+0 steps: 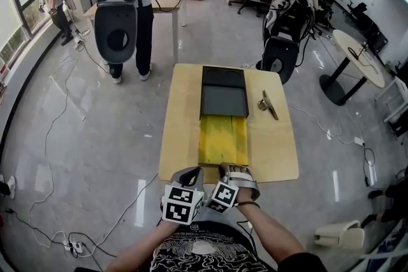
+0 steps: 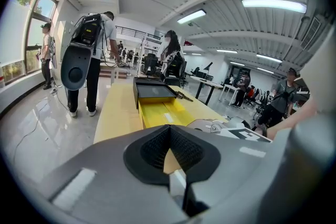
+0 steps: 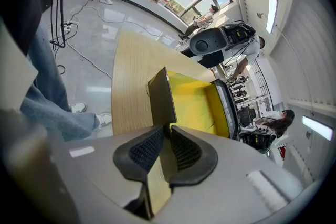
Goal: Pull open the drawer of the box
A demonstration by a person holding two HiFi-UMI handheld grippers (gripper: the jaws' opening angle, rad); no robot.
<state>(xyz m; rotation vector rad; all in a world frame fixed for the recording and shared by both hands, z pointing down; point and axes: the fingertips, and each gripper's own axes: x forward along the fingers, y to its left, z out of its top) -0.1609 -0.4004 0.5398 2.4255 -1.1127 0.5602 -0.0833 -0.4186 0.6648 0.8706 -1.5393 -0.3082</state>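
Observation:
A black box lies on the wooden table, its lid toward the far edge. Its yellow drawer stands pulled far out toward me, reaching close to the table's near edge. My right gripper is at the drawer's near end. In the right gripper view its pads are clamped on the drawer's upright front panel, with the yellow drawer floor beyond. My left gripper hangs just left of it, at the table's near edge, jaws together and holding nothing. The left gripper view looks along the drawer to the box.
A small metal tool lies on the table right of the box. A person with a large backpack stands beyond the table's far left. An office chair is at the far right, a round table further right. Cables trail over the floor at left.

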